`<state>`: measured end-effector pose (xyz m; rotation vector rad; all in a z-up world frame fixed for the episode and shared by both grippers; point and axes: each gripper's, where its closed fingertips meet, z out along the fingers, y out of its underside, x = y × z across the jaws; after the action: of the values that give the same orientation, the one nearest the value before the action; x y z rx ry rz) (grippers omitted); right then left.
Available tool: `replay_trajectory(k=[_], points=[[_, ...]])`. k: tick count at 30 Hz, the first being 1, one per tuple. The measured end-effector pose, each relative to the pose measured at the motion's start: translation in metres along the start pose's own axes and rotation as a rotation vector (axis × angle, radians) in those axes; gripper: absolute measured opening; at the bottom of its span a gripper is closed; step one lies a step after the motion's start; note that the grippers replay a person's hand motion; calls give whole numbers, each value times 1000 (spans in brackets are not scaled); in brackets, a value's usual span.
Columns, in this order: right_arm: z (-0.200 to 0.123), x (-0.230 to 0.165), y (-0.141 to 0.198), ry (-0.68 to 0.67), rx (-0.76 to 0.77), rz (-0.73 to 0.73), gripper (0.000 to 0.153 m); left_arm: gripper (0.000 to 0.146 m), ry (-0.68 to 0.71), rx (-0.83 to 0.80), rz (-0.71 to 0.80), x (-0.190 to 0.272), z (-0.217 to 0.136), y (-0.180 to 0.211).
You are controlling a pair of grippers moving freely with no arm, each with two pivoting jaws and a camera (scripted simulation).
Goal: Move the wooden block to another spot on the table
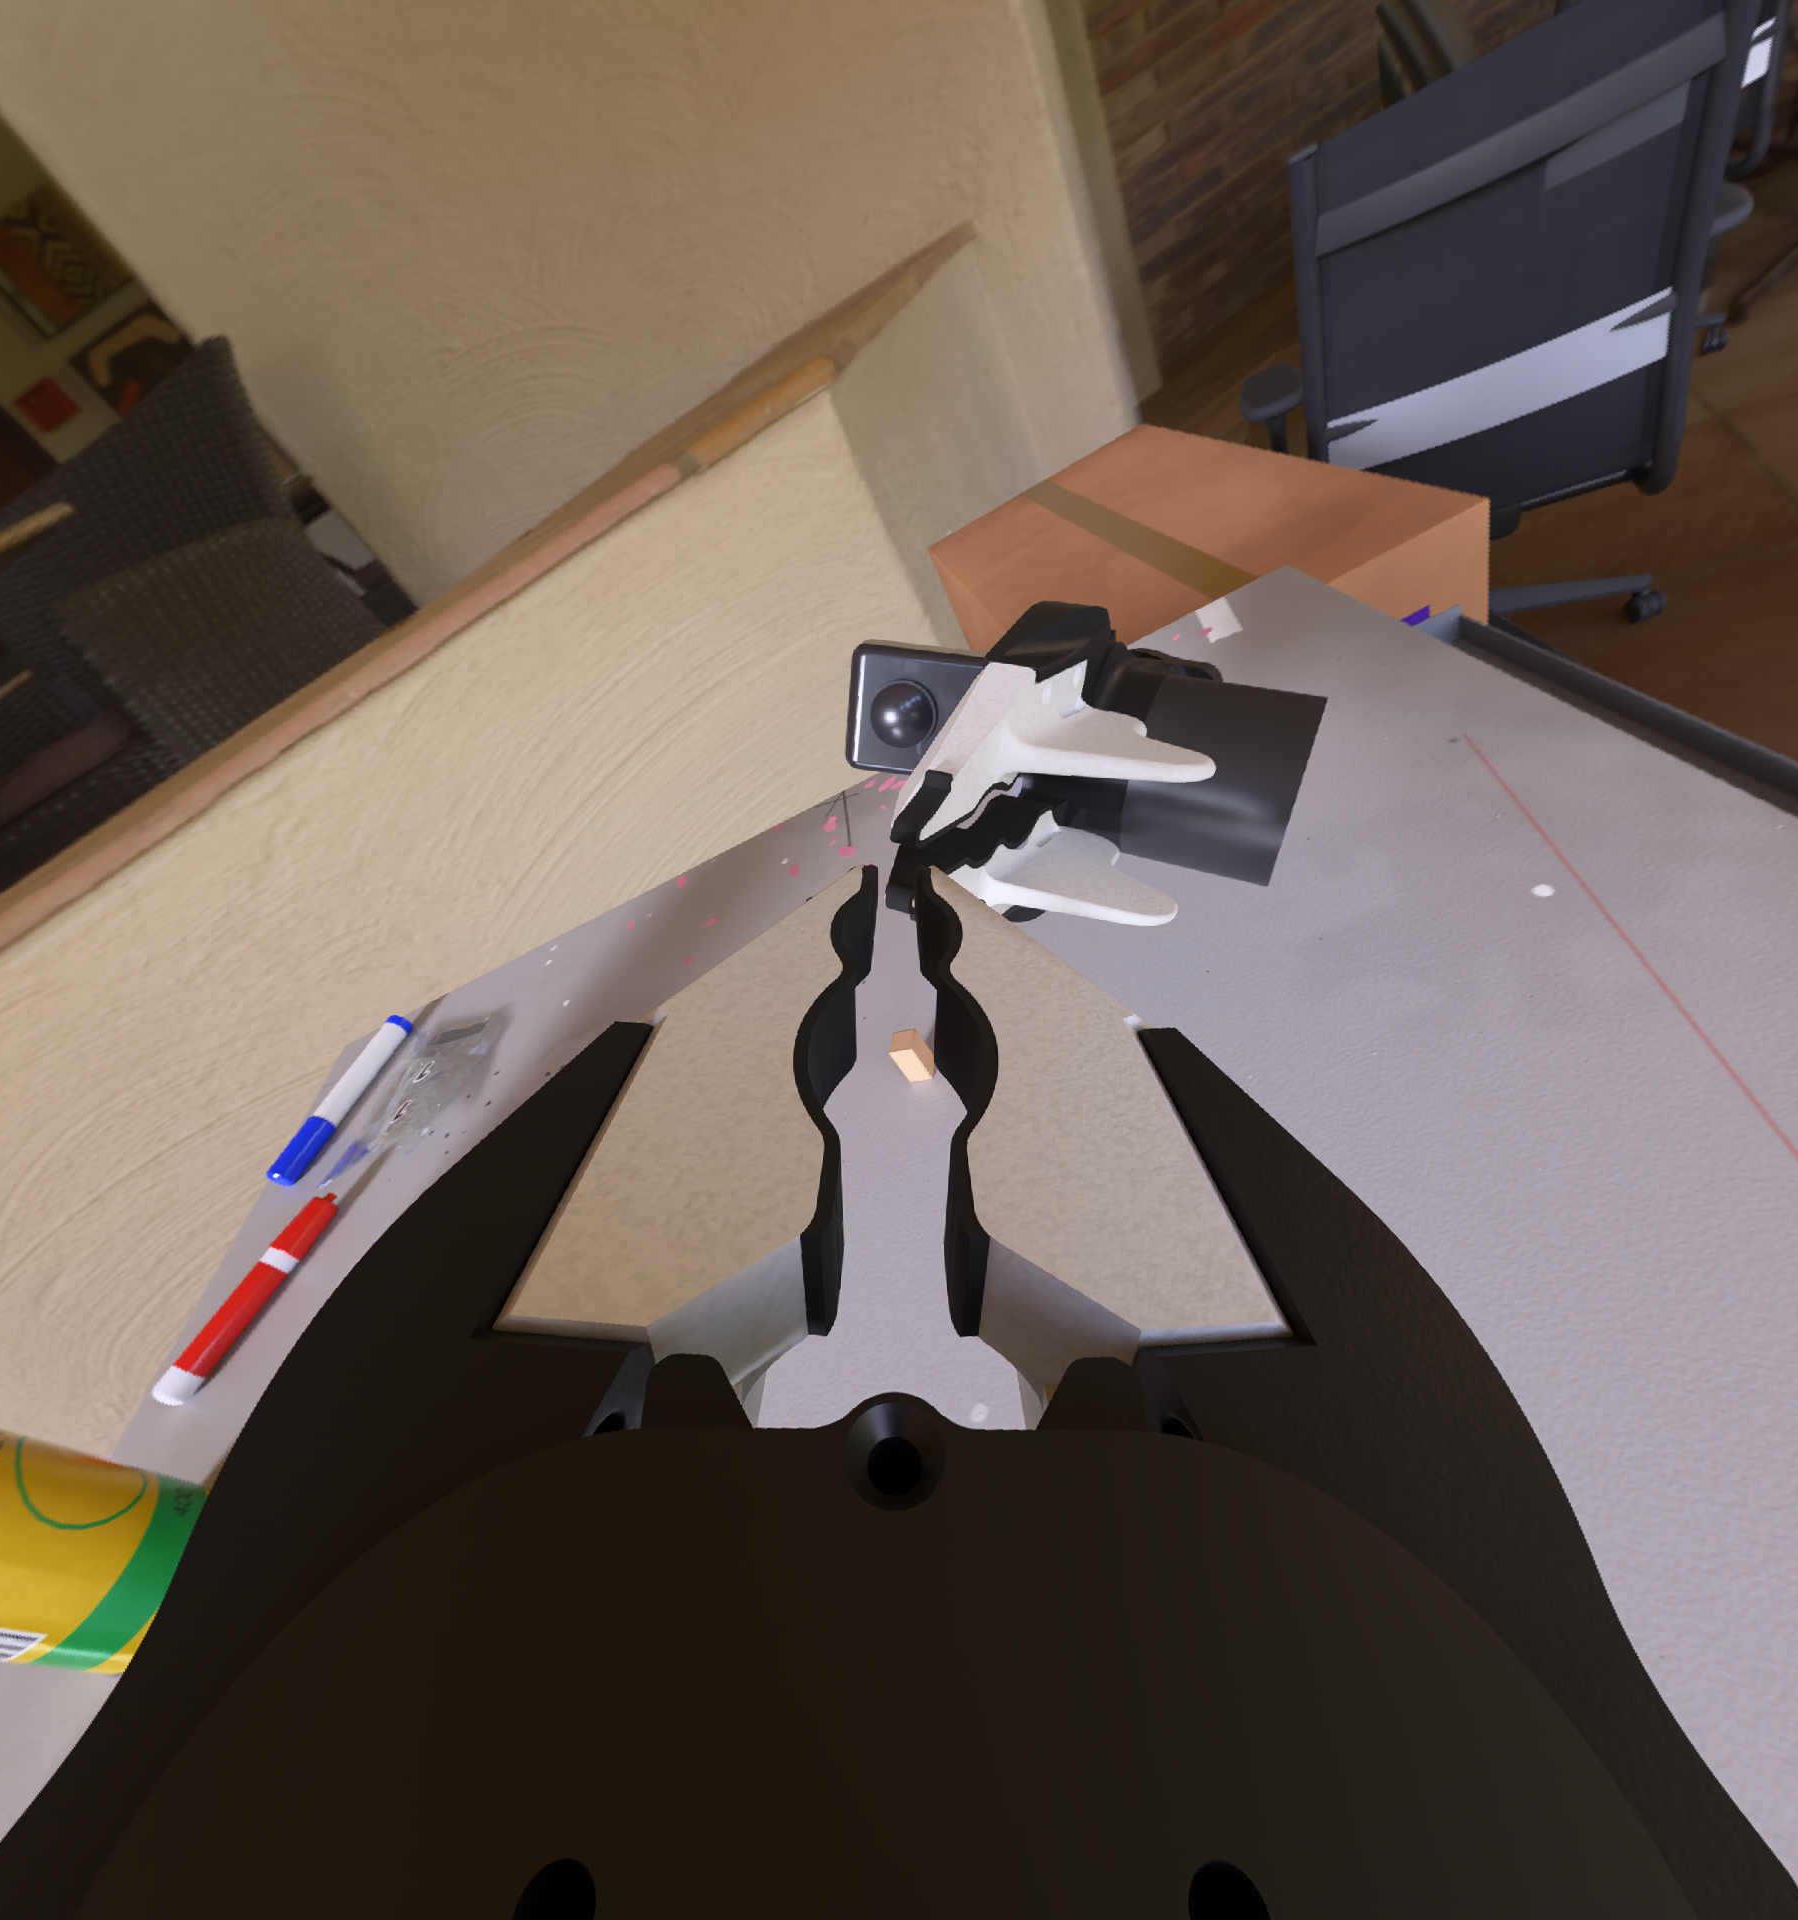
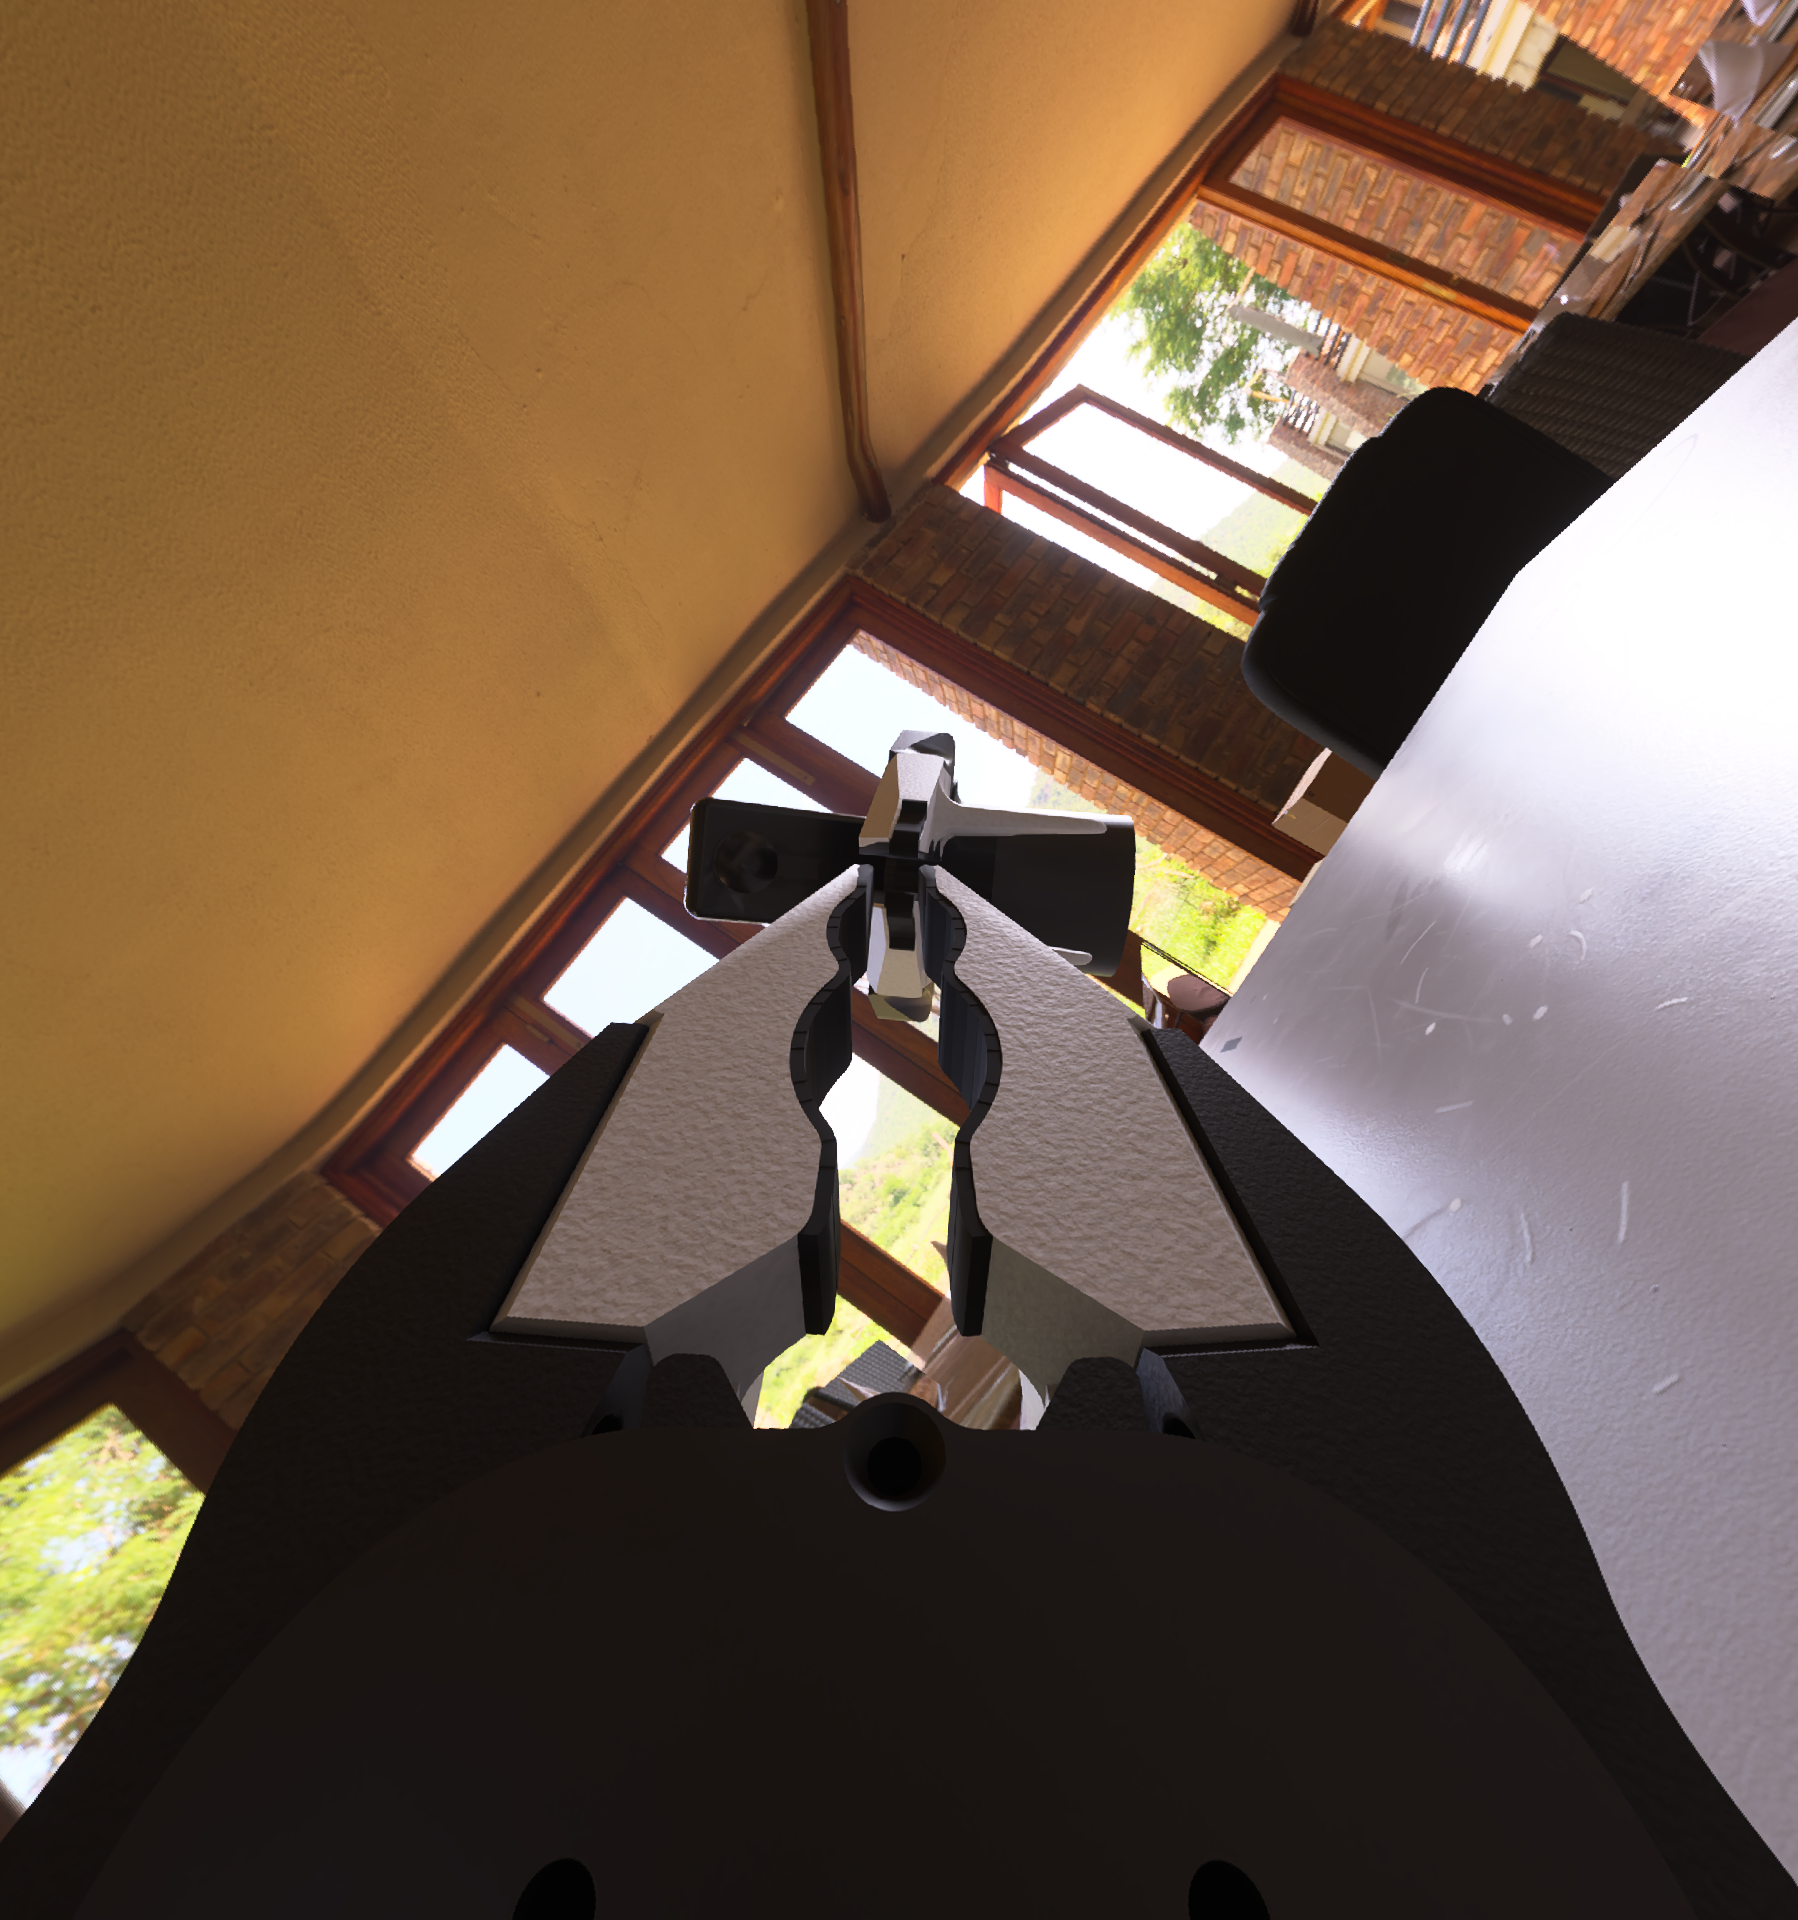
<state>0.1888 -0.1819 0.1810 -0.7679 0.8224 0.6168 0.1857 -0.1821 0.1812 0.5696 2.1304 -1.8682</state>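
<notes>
The wooden block is small and pale. It lies on the grey table, far ahead, and I see it through the gap between my left gripper's fingers. The right finger hides its right edge. My left gripper is shut to a narrow gap and holds nothing, well above the block. My right gripper is also shut and empty. It hovers tip to tip with the left one and shows in the left wrist view. The block is not seen in the right wrist view.
A blue marker, a red marker, a clear plastic bag and a yellow can lie along the table's left edge. A cardboard box and an office chair stand beyond the far end. A thin red line crosses the table.
</notes>
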Motion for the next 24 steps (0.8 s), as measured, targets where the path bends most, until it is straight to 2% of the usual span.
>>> replay_trajectory(k=[7,9,10,12,15,16,17,19,21,24], points=[[-3,-1,-6,19,3,-34,14,6,13,51,-51,-2,-6,-4],[-12,-3,-14,43,-3,-96,16,6,13,48,-57,-3,-8,-2],[-19,-4,-21,66,-12,-168,16,6,11,45,-59,-4,-10,-1],[-40,2,-36,186,-101,-447,15,6,24,38,-74,-3,-14,3],[-88,41,-61,569,-384,-1015,14,6,60,33,-124,0,-20,10],[-101,52,-65,641,-490,-1138,15,6,68,34,-142,0,-22,11],[-110,63,-65,676,-601,-1195,17,6,73,38,-158,1,-24,12],[-121,85,-63,741,-753,-1148,22,6,83,38,-180,1,-26,14],[-123,101,-55,784,-838,-1060,25,6,77,27,-180,1,-27,17],[-130,119,-49,834,-972,-1136,25,6,84,14,-191,3,-27,22]])
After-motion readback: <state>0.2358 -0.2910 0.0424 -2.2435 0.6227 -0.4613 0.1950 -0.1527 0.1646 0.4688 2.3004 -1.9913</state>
